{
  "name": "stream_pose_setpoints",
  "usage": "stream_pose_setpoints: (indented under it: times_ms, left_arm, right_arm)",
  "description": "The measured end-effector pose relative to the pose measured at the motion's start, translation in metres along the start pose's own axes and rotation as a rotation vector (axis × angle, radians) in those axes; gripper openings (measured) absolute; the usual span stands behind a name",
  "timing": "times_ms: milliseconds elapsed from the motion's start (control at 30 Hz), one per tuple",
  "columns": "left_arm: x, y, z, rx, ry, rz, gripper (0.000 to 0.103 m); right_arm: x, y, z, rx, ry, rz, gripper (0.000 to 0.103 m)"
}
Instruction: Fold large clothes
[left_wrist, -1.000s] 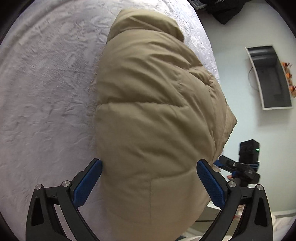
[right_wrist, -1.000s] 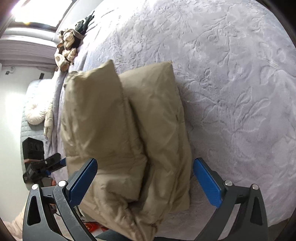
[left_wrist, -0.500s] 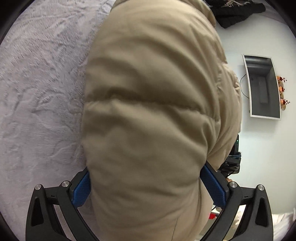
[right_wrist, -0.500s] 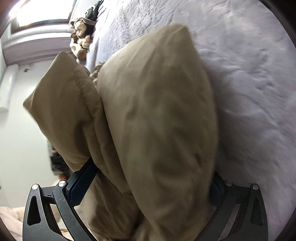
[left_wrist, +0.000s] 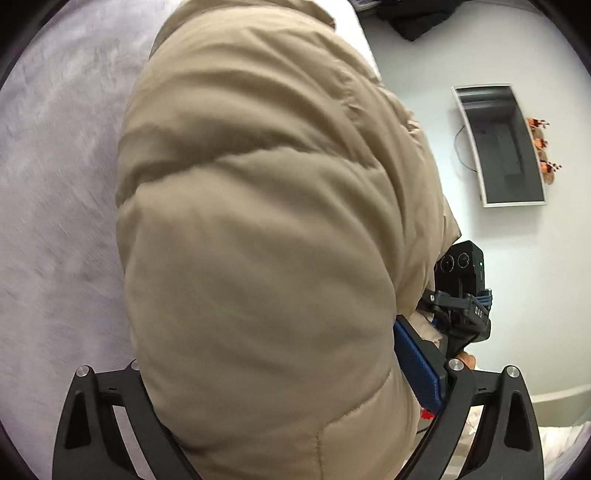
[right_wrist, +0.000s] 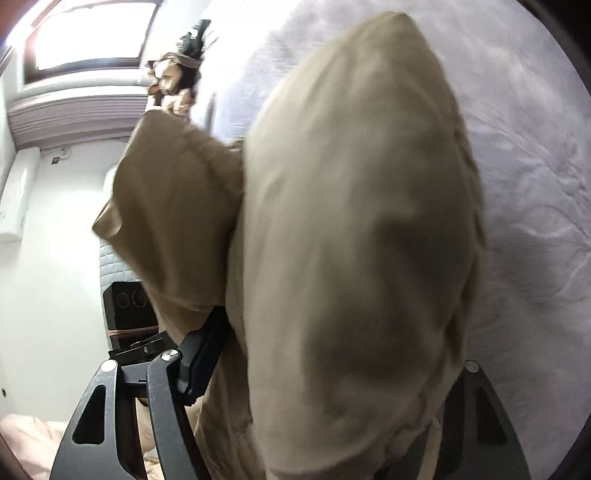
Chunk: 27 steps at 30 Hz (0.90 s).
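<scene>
A folded tan puffer jacket (left_wrist: 258, 240) fills the left wrist view and bulges between my left gripper's (left_wrist: 280, 369) jaws, which are closed in on its near end; only the right blue pad (left_wrist: 417, 365) shows. In the right wrist view the same jacket (right_wrist: 354, 240) fills the frame, and my right gripper (right_wrist: 325, 373) is clamped on its other end, with a loose flap (right_wrist: 173, 210) hanging to the left. The jacket is lifted partly off the grey bedspread (left_wrist: 55, 221).
The bed's edge runs along the right in the left wrist view, with white floor and a dark-lined white tray (left_wrist: 502, 144) beyond. The right gripper's body (left_wrist: 461, 295) shows beside the jacket. Stuffed toys (right_wrist: 173, 81) lie at the bed's far end under a window.
Both grippers moved in onto the jacket's ends and closed on them. The jacket has risen from lying flat on the bed and now fills both views.
</scene>
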<state>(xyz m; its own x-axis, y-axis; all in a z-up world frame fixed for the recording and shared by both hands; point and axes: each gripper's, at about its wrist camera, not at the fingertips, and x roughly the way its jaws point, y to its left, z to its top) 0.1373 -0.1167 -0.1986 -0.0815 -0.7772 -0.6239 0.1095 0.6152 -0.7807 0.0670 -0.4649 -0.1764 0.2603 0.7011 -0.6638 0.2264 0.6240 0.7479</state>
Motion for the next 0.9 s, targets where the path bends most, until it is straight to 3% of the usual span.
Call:
stream_pose_setpoints:
  times_ms: [200, 367, 500, 600, 733, 900]
  left_arm:
    - [-0.084, 0.015, 0.027, 0.044, -0.103, 0.037, 0.097]
    - [-0.144, 0.058, 0.066, 0.035, -0.188, 0.126, 0.097]
    - [-0.149, 0.108, 0.096, -0.016, -0.204, 0.189, 0.097]
    - [-0.135, 0.138, 0.103, -0.049, -0.187, 0.204, 0.097]
    - [-0.128, 0.149, 0.093, -0.061, -0.205, 0.210, 0.100]
    - [-0.146, 0.140, 0.074, -0.054, -0.269, 0.337, 0.100]
  right_arm:
    - [0.032, 0.070, 0.004, -0.069, -0.043, 0.074, 0.072]
    - [0.101, 0.123, 0.030, -0.133, -0.028, 0.120, 0.072]
    - [0.164, 0.138, 0.055, -0.146, 0.000, 0.129, 0.072]
    - [0.202, 0.131, 0.070, -0.136, 0.024, 0.085, 0.072]
    - [0.210, 0.108, 0.076, -0.076, 0.023, 0.017, 0.079]
    - [0.165, 0.114, 0.072, -0.083, -0.008, -0.108, 0.079]
